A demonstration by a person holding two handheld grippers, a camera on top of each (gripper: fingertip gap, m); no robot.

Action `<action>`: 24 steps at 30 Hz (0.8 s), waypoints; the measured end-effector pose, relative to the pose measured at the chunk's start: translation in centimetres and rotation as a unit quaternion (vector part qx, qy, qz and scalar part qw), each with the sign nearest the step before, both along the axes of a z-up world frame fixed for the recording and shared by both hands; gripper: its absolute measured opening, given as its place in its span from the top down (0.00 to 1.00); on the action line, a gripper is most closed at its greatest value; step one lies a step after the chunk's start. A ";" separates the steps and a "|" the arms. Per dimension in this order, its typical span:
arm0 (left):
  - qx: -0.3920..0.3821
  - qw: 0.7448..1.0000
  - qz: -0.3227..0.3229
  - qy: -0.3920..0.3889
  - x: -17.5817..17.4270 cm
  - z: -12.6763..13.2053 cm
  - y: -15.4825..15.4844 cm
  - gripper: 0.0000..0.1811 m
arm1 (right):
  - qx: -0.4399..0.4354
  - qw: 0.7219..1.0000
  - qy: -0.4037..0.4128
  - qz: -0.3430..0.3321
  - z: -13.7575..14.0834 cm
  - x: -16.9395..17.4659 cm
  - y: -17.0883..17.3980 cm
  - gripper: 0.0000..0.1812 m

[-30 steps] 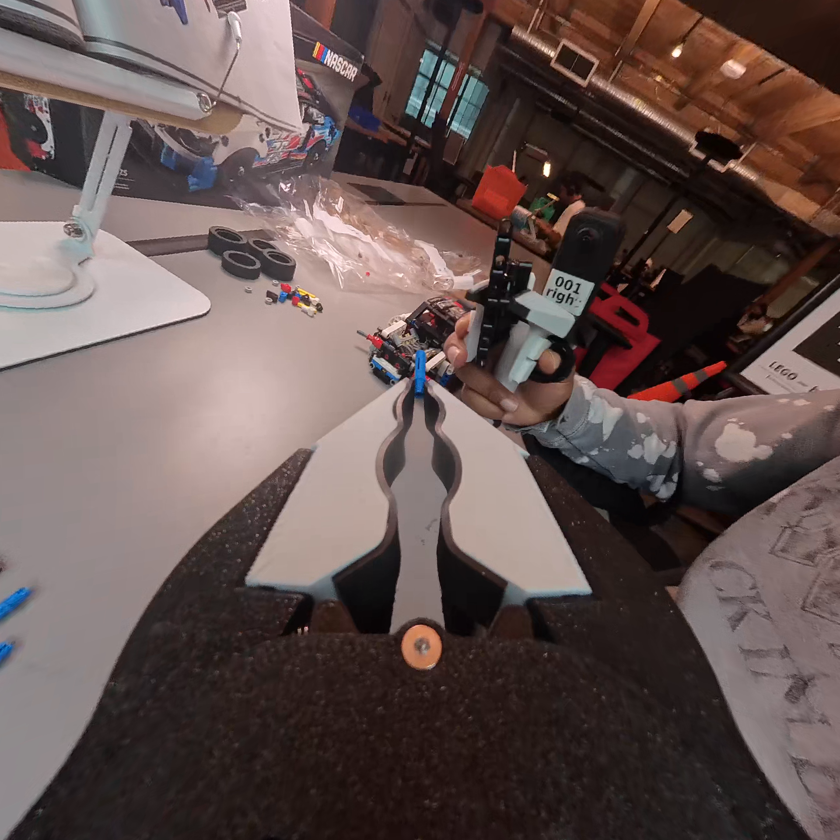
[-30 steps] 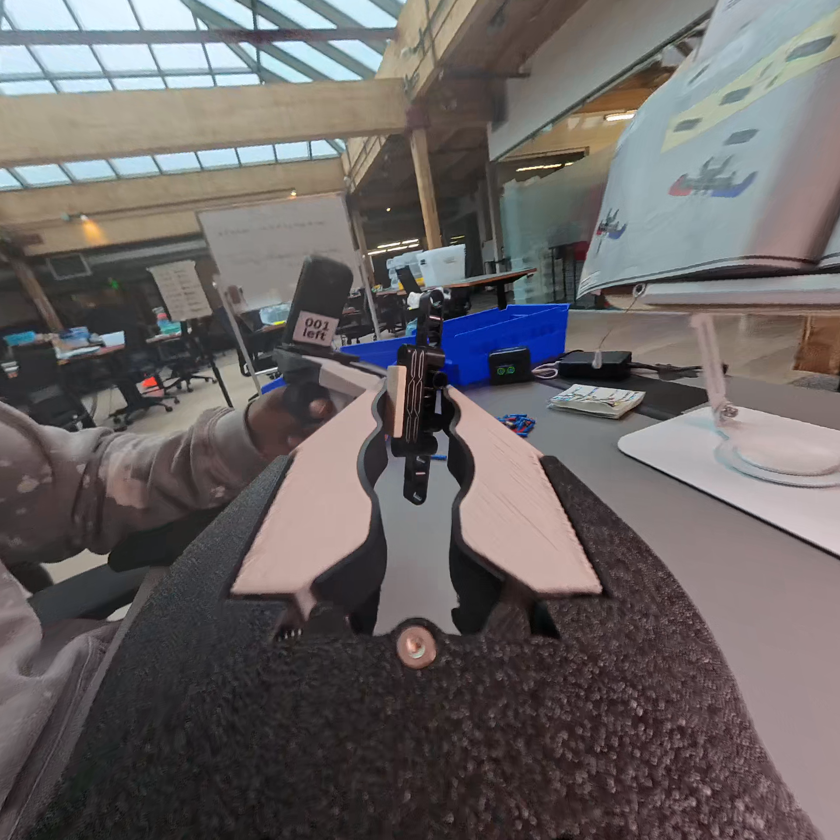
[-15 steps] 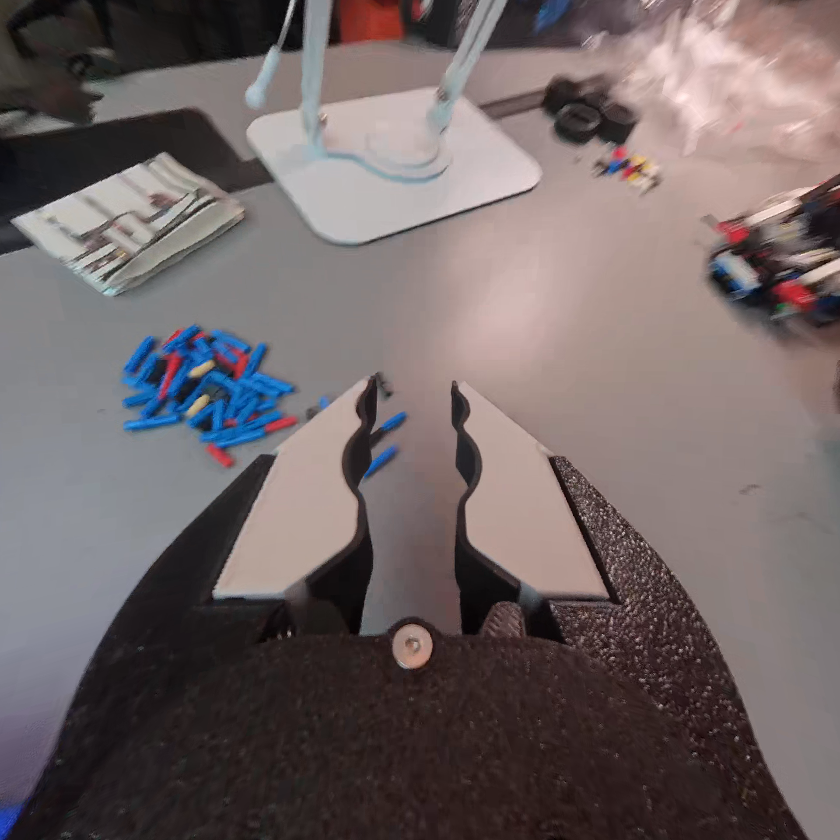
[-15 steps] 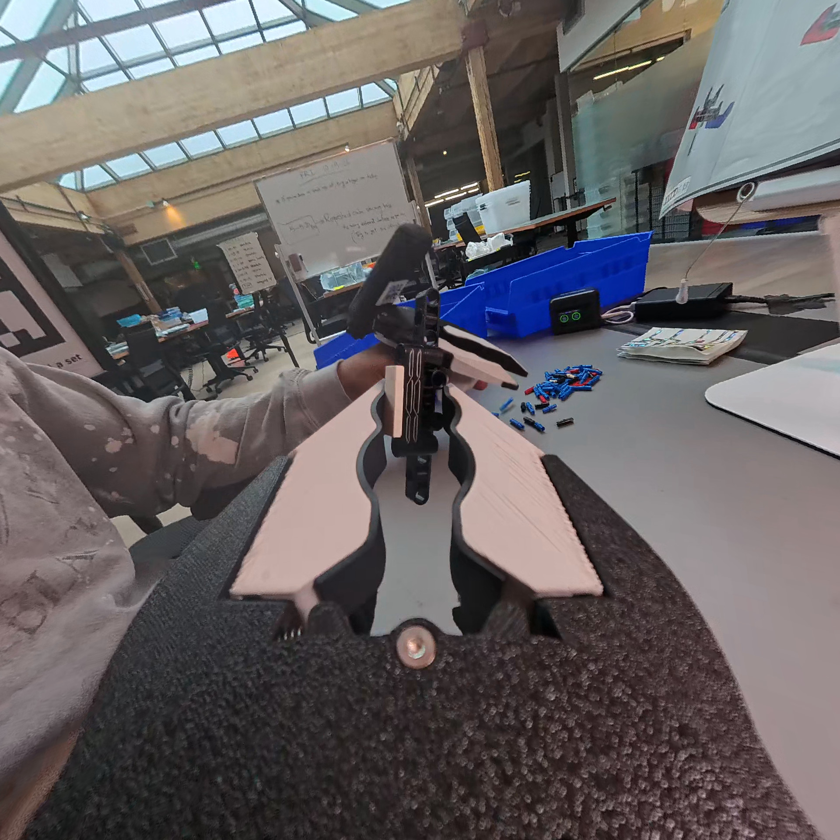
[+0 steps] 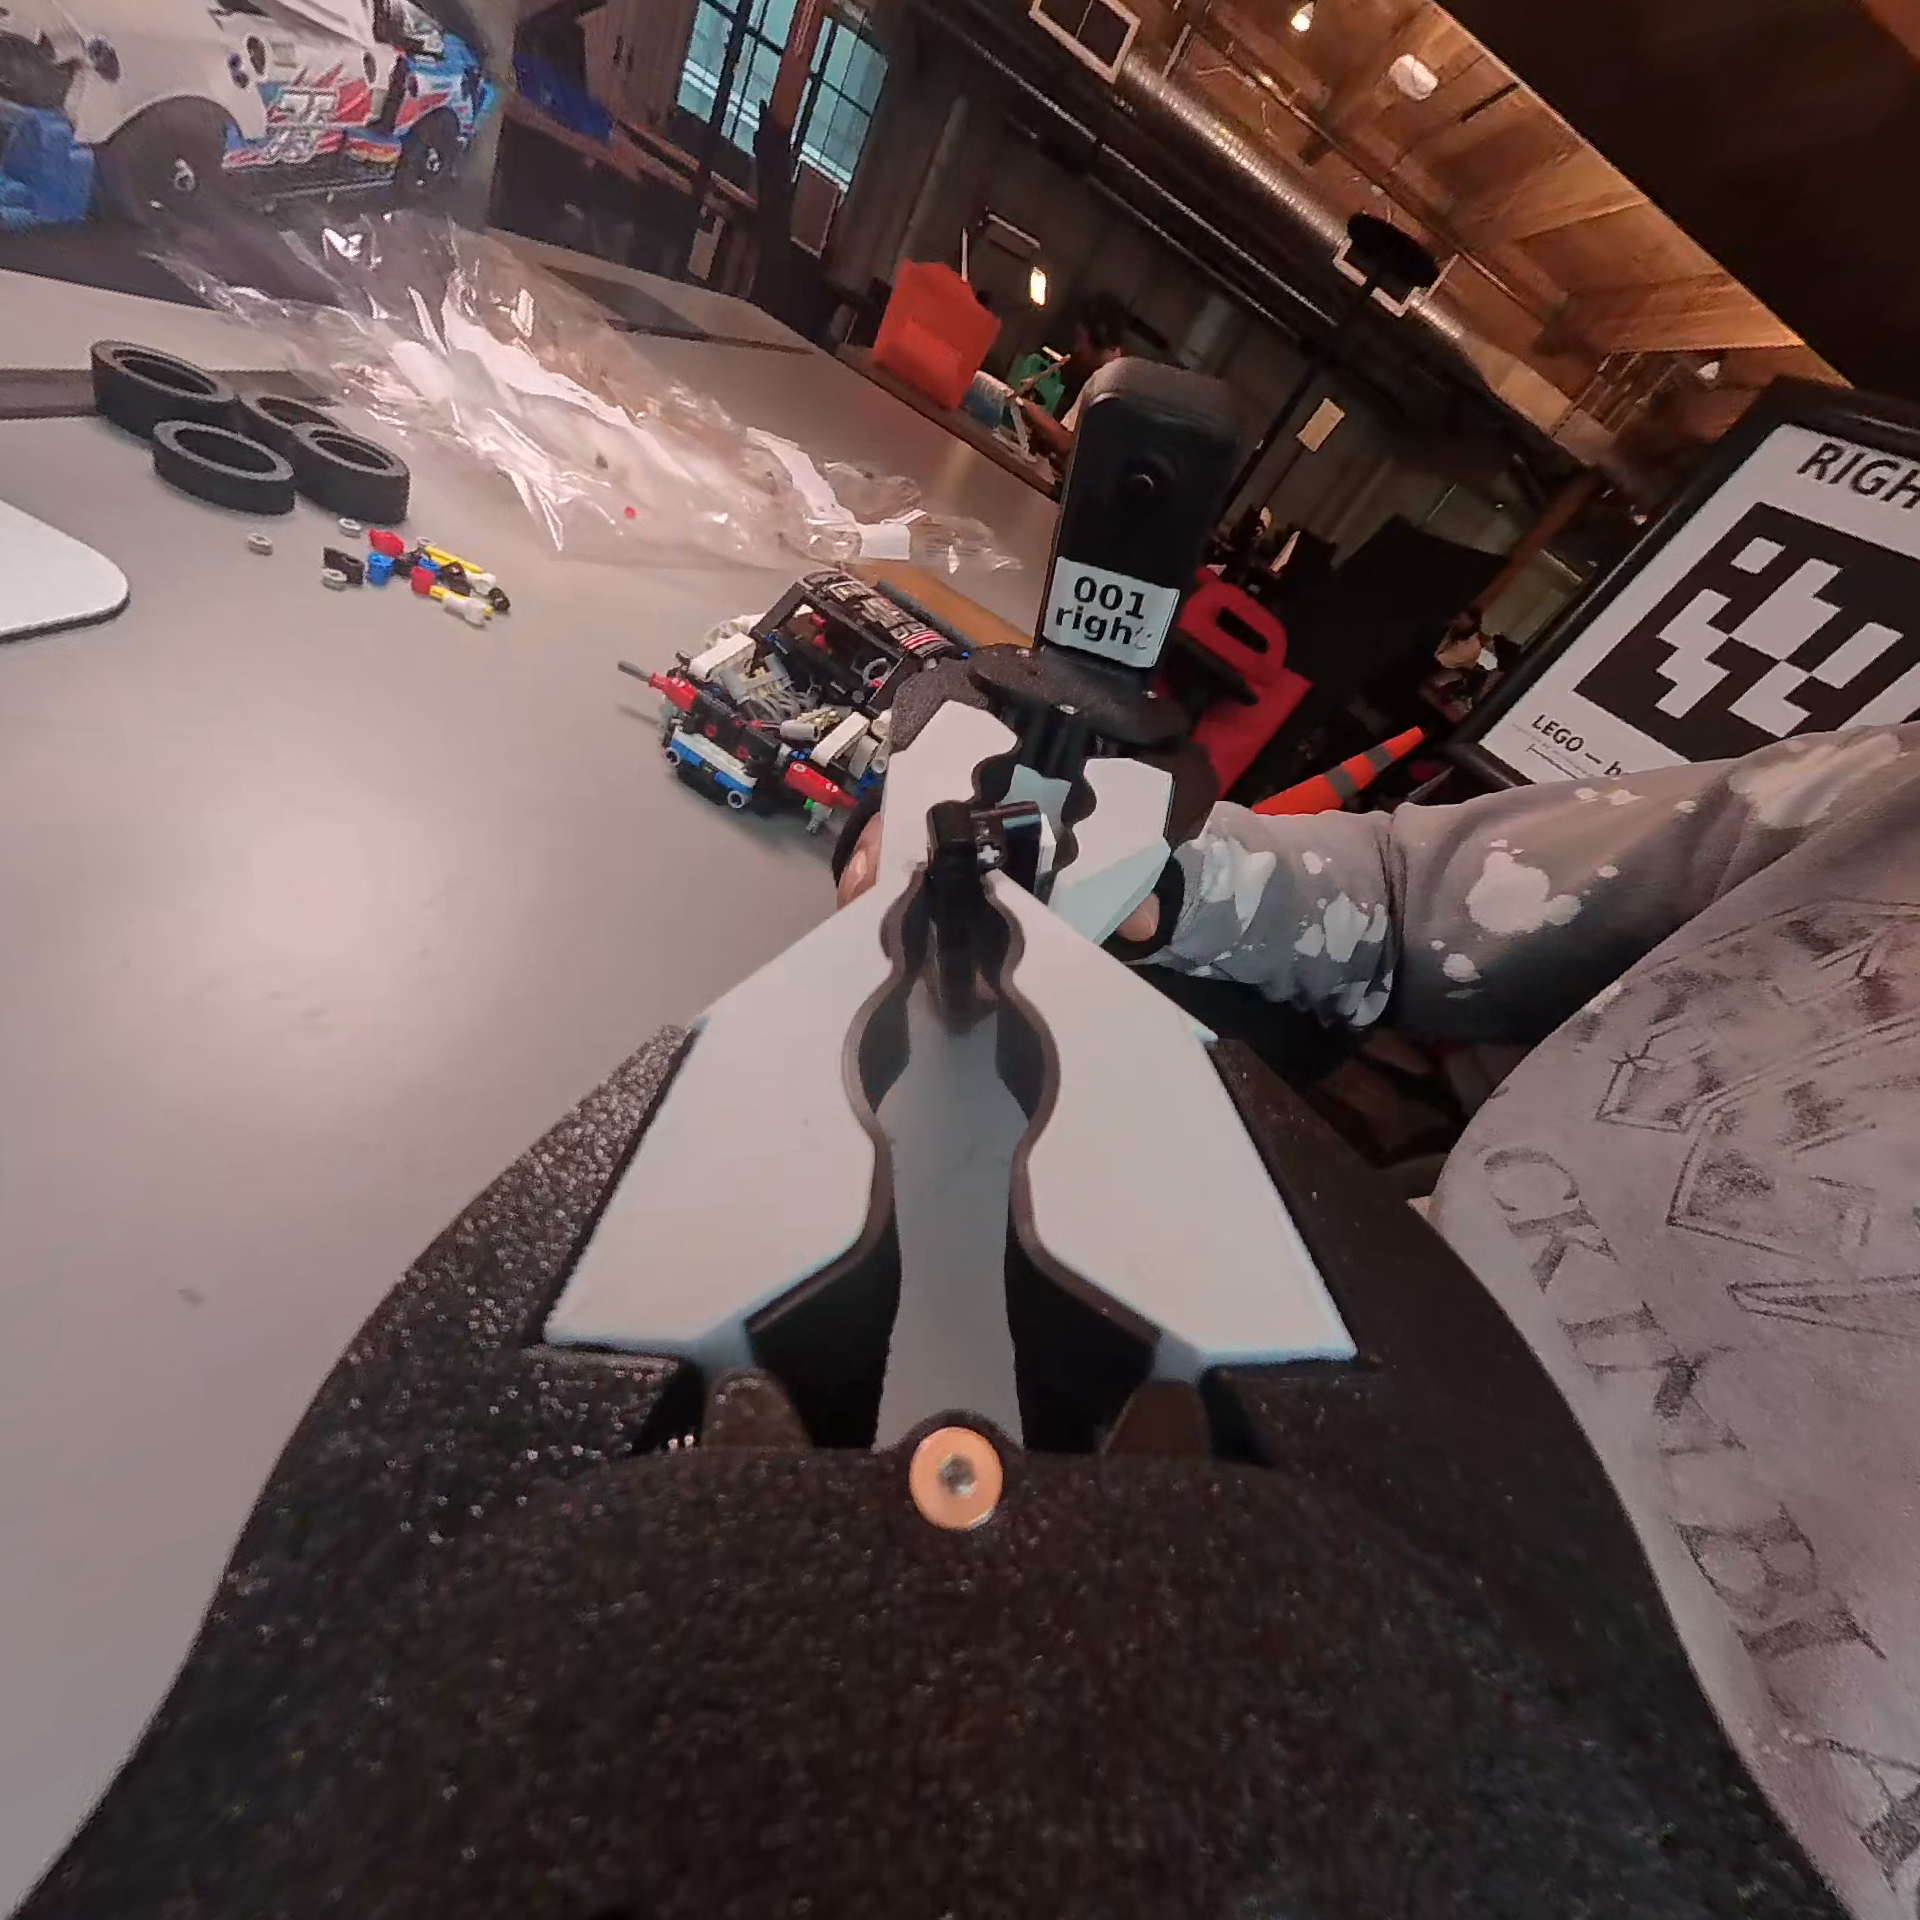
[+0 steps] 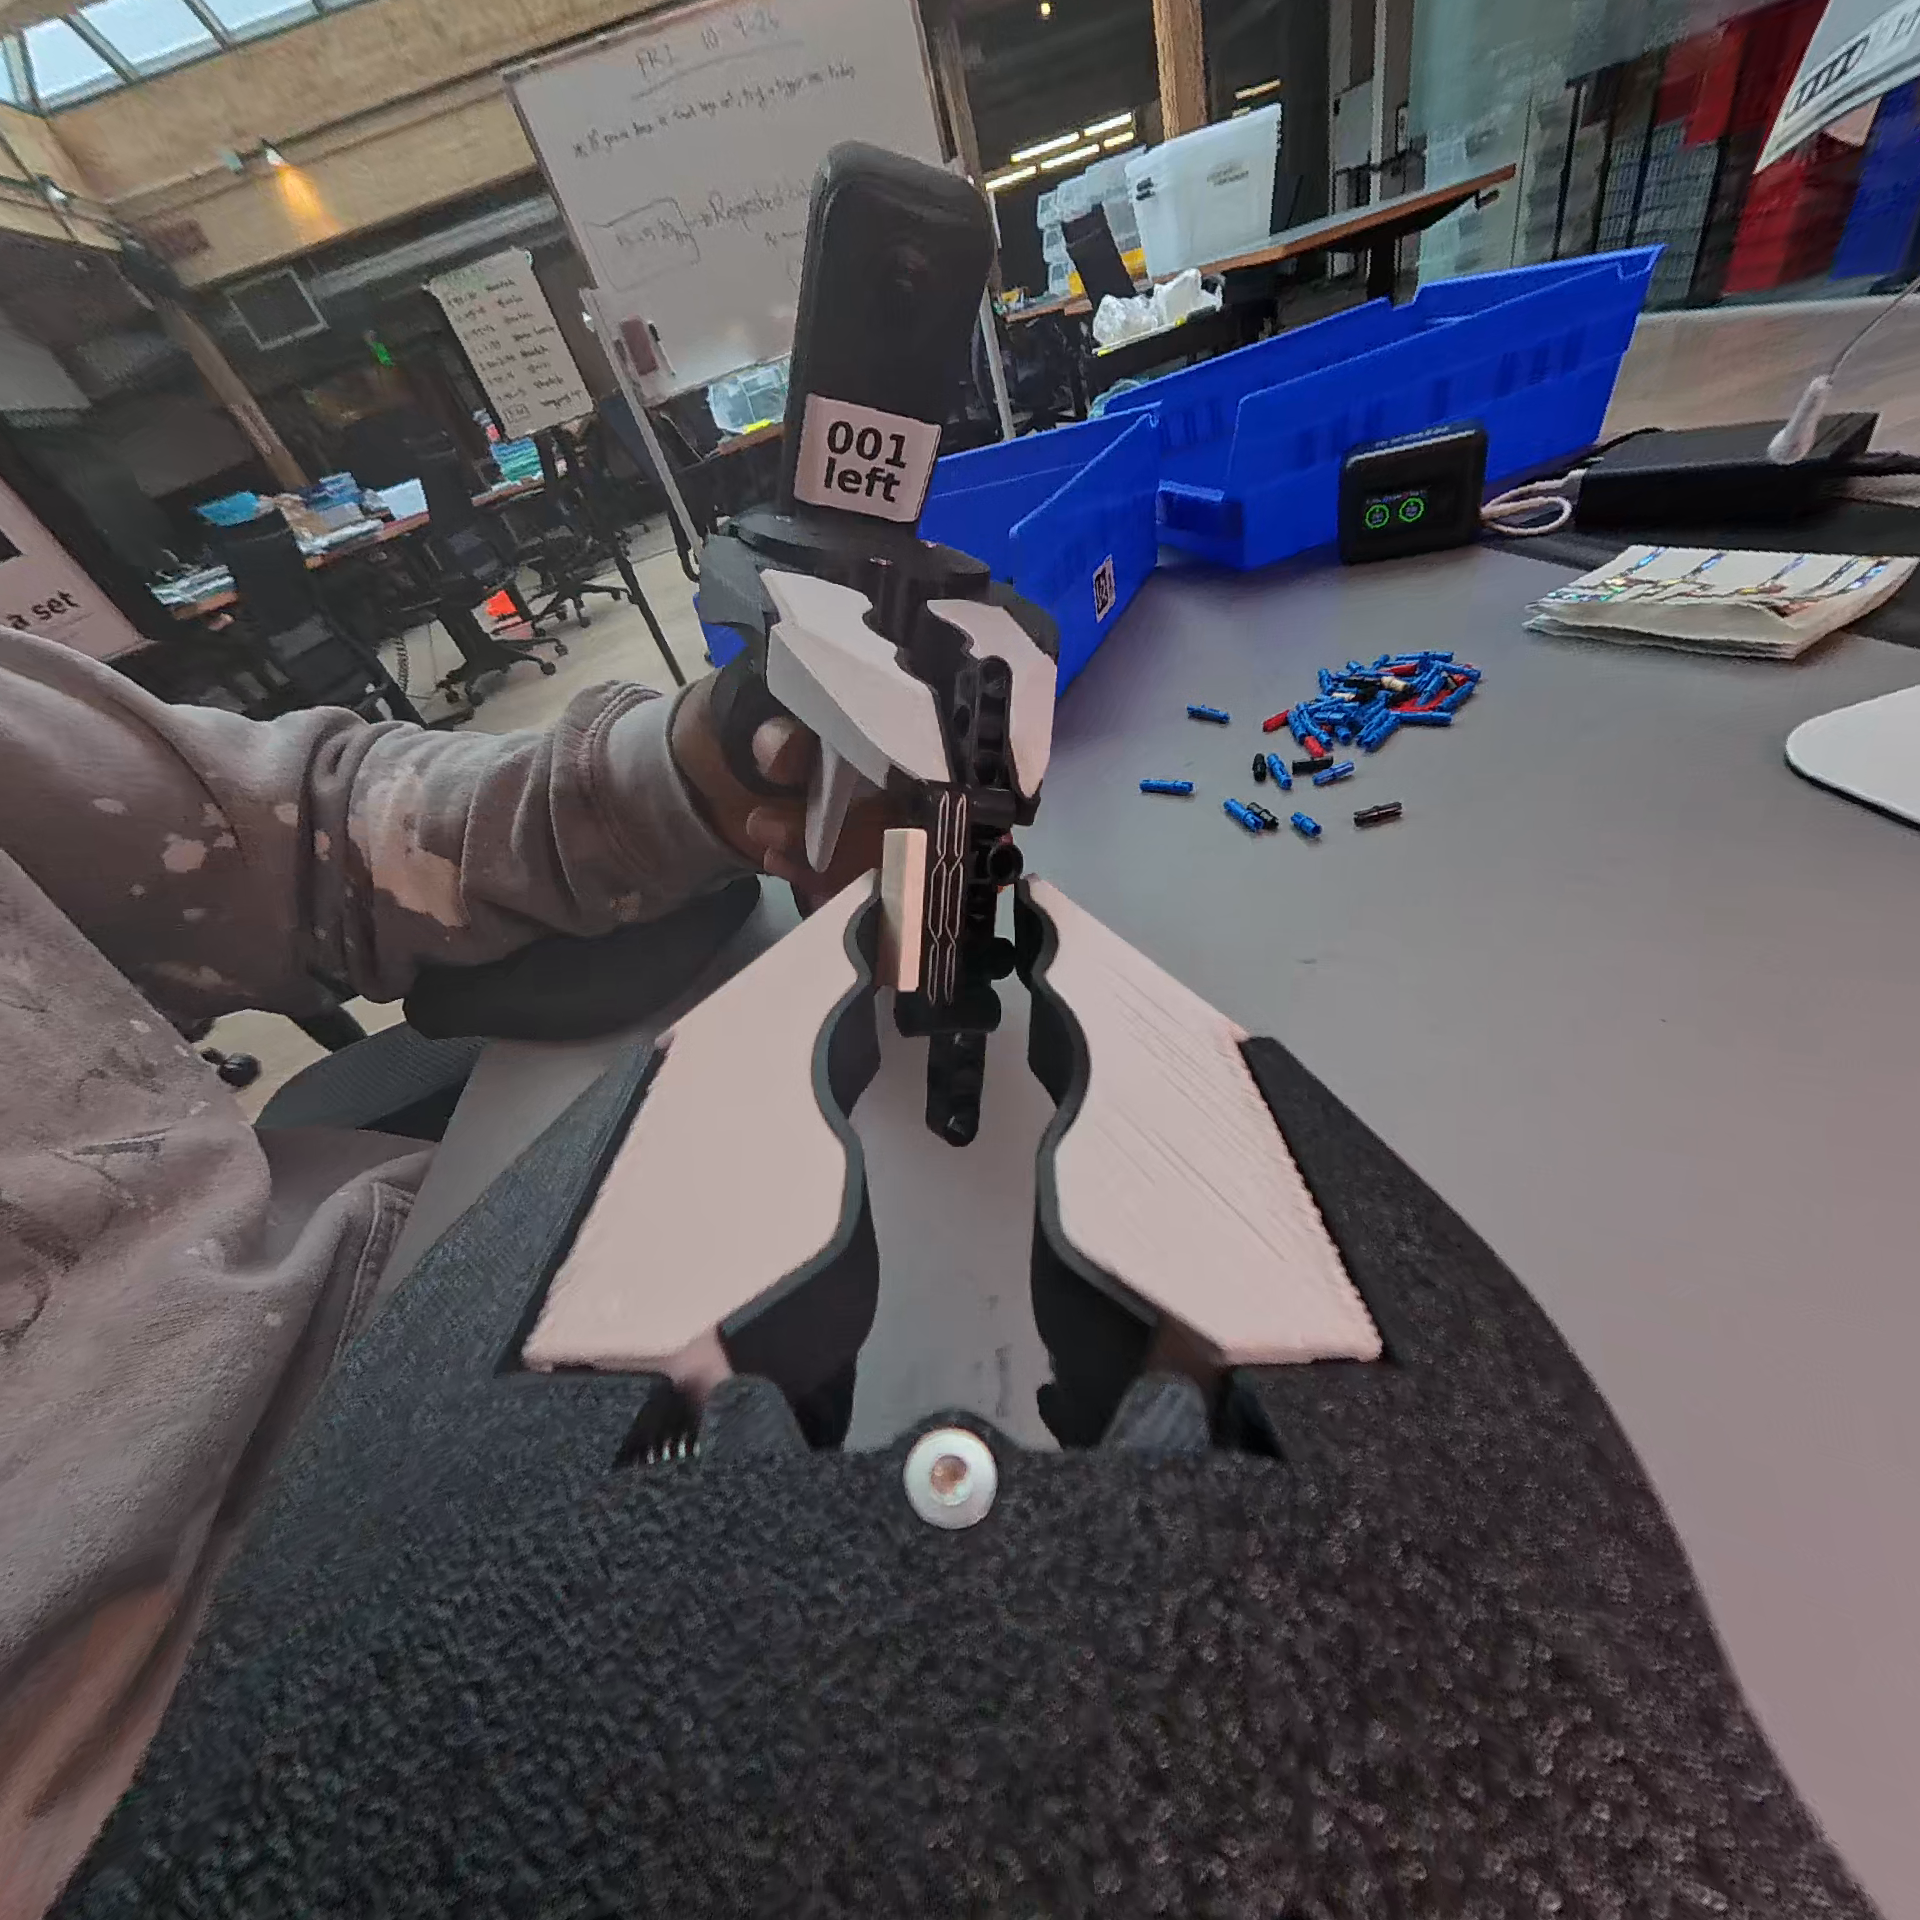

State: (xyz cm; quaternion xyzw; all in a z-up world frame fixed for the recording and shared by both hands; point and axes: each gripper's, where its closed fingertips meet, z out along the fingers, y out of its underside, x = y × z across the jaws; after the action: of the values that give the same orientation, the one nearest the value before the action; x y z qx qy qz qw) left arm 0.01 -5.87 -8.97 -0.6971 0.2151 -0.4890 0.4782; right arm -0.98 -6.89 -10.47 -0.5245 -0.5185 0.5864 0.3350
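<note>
My right gripper (image 6: 948, 894) is shut on a black brick assembly (image 6: 951, 945) with a pale tile (image 6: 902, 909) on its side, and holds it upright above the grey table (image 6: 1455, 987). My left gripper (image 5: 961, 904) faces it, shut on the far end of the same assembly (image 5: 982, 847). In the right wrist view the left gripper (image 6: 966, 717) grips the assembly's upper black beam. In the left wrist view the right gripper (image 5: 1003, 831) is just beyond my left fingertips. A hand in a speckled grey sleeve (image 5: 1351, 914) holds each gripper.
A partly built brick car (image 5: 790, 707), black tyres (image 5: 249, 447), small coloured pieces (image 5: 416, 566) and clear plastic bags (image 5: 623, 436) lie on the table. A pile of blue and red pins (image 6: 1371, 696), blue bins (image 6: 1403, 416), a folded booklet (image 6: 1714, 603) and a white stand base (image 6: 1870, 748) lie to the right. My two grippers' fingertips are within a few centimetres of each other. Both grippers' tips are roughly 25 centimeters from the partly built brick car (image 5: 790, 707).
My left gripper held a blue pin by the right gripper, then hung open over the pin pile, and is now back, shut on the black assembly. The right gripper kept its hold.
</note>
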 end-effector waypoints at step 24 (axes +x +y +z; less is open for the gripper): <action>0.018 0.999 -0.046 0.022 1.2 -0.1 -2.2 0.90 | -0.234 0.961 0.064 0.134 3.5 2.6 -0.6 0.93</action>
State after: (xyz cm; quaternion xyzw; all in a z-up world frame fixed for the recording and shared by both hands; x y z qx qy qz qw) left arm 1.22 -8.10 -9.05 -0.6886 0.2661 -0.4907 0.4629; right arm 1.64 -7.52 -6.96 -0.4751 -0.4094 0.7636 0.1536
